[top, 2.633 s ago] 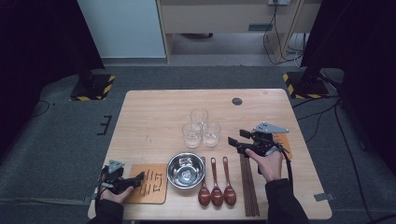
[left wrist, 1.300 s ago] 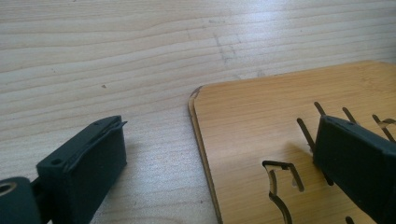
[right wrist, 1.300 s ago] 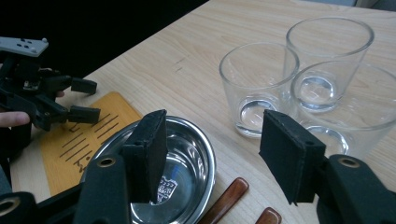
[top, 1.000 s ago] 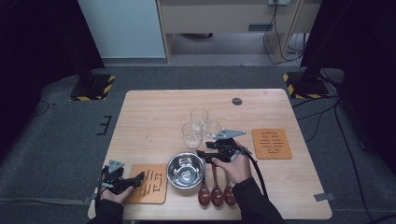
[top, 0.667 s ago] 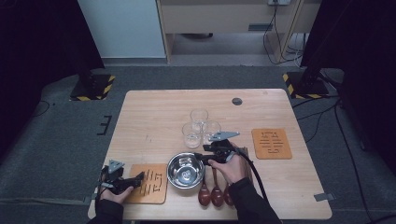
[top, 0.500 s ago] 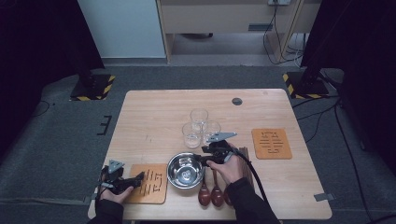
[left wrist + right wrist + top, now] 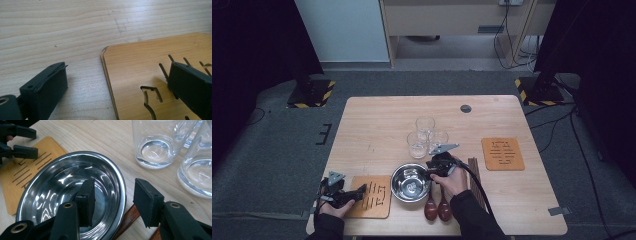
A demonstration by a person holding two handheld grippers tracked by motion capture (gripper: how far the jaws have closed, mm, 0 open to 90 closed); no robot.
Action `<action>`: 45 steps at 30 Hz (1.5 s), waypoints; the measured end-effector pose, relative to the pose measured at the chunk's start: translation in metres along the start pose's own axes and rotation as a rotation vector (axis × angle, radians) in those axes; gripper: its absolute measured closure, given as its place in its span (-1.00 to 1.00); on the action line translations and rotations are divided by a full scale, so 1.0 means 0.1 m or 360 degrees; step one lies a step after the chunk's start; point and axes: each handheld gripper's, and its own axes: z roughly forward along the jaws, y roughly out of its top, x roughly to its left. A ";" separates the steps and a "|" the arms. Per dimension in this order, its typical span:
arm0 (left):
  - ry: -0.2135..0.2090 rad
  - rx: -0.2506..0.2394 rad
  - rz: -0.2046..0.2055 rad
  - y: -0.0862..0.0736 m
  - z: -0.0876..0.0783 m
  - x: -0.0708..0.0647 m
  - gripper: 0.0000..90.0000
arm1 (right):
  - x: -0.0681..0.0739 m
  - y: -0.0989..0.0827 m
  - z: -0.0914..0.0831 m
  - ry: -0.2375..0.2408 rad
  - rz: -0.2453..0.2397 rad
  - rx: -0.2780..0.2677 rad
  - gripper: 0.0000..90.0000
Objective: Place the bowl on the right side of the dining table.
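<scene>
A shiny steel bowl sits near the table's front edge. My right gripper straddles its right rim, one jaw inside the bowl and the other outside. Its jaws have just been closing, with the rim between them, but a gap still shows on both sides. My left gripper rests open at the front left. One of its jaws is on the bare wood and the other over the corner of a slotted wooden coaster.
Three clear glasses stand just behind the bowl. Dark red spoons and brown chopsticks lie under and right of my right hand. A second coaster lies at the right.
My right gripper has come left from the right-hand coaster, sunk to the bowl's rim, and its jaws have narrowed. The left gripper has stayed put.
</scene>
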 end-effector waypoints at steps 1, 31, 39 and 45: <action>0.0000 0.0000 0.0000 0.00 0.00 0.00 -0.96 | 0.00 0.00 0.01 -0.0001 0.0003 0.0006 0.16; 0.0000 0.0000 0.0000 0.00 0.00 0.00 -0.96 | -0.05 -0.05 0.26 -0.0023 0.0070 0.0190 0.55; 0.0000 0.0000 0.0000 0.00 0.00 0.00 -0.96 | -0.05 -0.05 0.28 -0.0025 0.0084 0.0190 0.72; 0.0000 0.0001 0.0001 0.00 0.00 0.00 -0.96 | -0.03 -0.04 0.28 -0.0032 0.0084 0.0179 0.74</action>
